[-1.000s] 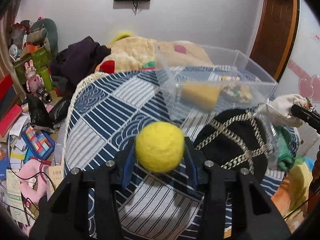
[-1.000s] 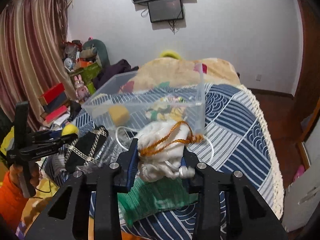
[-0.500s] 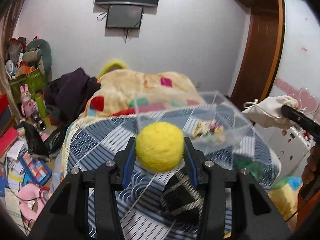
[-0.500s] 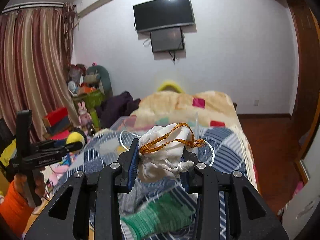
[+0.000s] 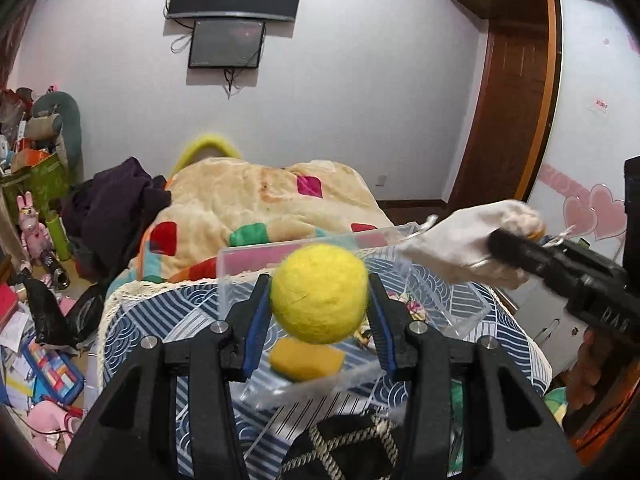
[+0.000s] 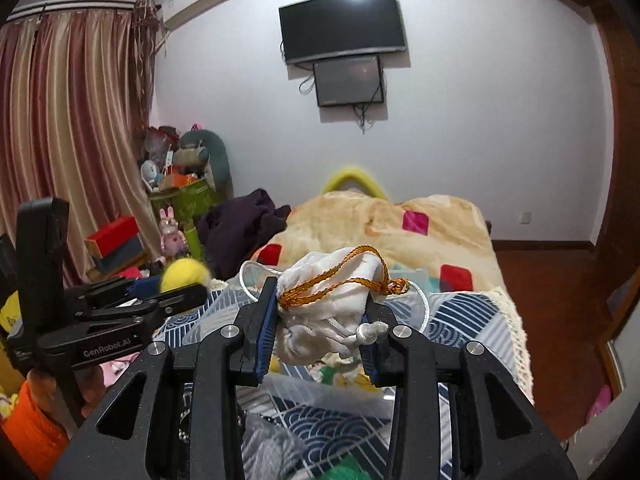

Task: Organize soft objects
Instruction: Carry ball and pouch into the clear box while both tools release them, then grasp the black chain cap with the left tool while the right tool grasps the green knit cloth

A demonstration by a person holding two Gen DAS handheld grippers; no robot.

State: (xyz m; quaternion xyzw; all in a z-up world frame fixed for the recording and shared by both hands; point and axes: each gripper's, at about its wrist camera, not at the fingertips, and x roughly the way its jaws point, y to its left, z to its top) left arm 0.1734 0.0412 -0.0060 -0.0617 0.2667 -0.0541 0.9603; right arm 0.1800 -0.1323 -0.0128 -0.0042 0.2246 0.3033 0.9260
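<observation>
My left gripper (image 5: 319,300) is shut on a fuzzy yellow ball (image 5: 319,293), held in the air over the near part of a clear plastic bin (image 5: 236,264) on the bed. A yellow sponge (image 5: 306,360) lies inside that bin, below the ball. My right gripper (image 6: 320,328) is shut on a white drawstring pouch (image 6: 326,320) with an orange cord, also raised above the bin (image 6: 320,392). In the left wrist view the right gripper (image 5: 500,246) reaches in from the right with the pouch (image 5: 460,240). In the right wrist view the left gripper (image 6: 188,288) carries the ball (image 6: 184,274) at the left.
A blue-and-white patterned cover (image 5: 168,312) spreads over the bed, with a beige patchwork blanket (image 5: 248,196) behind. A black bag with a chain strap (image 5: 344,448) lies near the front. Dark clothes (image 5: 116,208) and floor clutter (image 5: 36,360) sit at the left, and green fabric (image 6: 352,470) below.
Both grippers have risen from the bed surface with their loads and moved over the clear bin. The black bag and green fabric have dropped low in view.
</observation>
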